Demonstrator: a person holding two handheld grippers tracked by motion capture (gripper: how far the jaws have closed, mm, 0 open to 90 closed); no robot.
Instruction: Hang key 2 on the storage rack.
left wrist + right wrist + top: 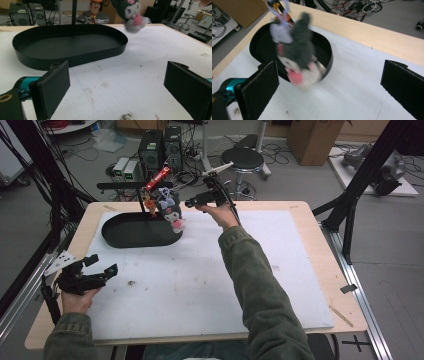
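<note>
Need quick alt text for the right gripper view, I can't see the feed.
A grey plush toy hangs blurred over the near end of a black oval tray, just ahead of the right gripper, whose jaws stand wide open and empty above the white table mat.

The oval tray (125,237) is black on a white mat (200,280) over the pale wood tabletop (310,215). The plush toy (298,57) is dark grey, white and pink. Both sleeves (260,290) are olive green.

plush toy (170,210) hanging over tray (125,232) right end

Grey plush toy (298,53) hangs, blurred, over black oval tray (125,232) edge.
</note>
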